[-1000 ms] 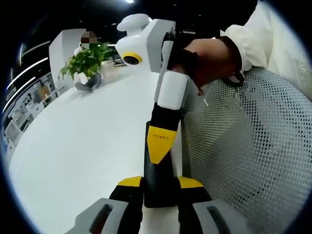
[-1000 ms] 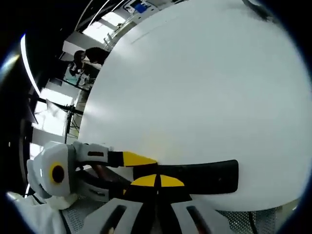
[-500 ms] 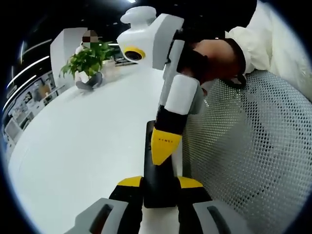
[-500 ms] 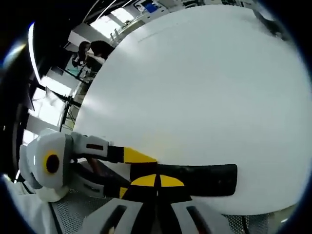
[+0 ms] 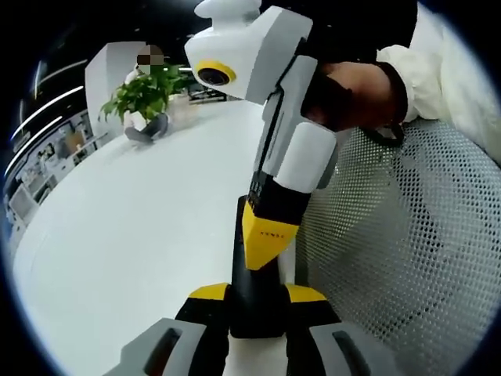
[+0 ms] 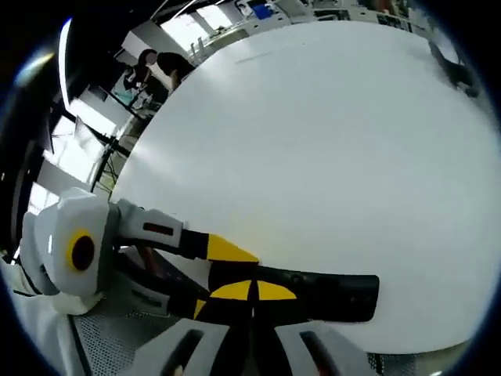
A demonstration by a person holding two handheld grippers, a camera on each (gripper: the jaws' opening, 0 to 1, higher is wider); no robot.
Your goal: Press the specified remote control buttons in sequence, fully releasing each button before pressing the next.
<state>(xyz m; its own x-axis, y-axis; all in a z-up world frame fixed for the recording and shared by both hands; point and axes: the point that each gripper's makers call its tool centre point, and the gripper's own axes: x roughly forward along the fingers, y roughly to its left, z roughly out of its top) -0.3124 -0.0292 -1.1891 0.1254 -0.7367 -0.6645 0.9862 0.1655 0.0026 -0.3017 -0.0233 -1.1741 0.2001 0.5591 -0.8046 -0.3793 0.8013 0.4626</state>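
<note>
A black remote control (image 5: 254, 309) lies lengthwise between my left gripper's (image 5: 256, 294) yellow-tipped jaws, which are shut on it at the white table's edge. My right gripper (image 5: 264, 239) comes down from above with a gloved hand (image 5: 352, 94) on it. Its jaws are shut, and the yellow tip rests on the remote's top face; whether it presses a button is hidden. In the right gripper view the right gripper (image 6: 252, 291) sits shut over the remote control (image 6: 333, 293), which runs off to the right. The left gripper (image 6: 215, 276) reaches in from the left and clamps the remote.
The white table (image 5: 125, 235) stretches away to the left. A potted plant (image 5: 145, 95) stands at its far end. A white mesh chair back (image 5: 407, 258) is close on the right. People (image 6: 153, 66) stand beyond the table, and a dark object (image 6: 458, 66) lies at its far edge.
The right gripper has swung closer to the left camera and steeper, its yellow tip staying on the remote. The left gripper's hold is unchanged.
</note>
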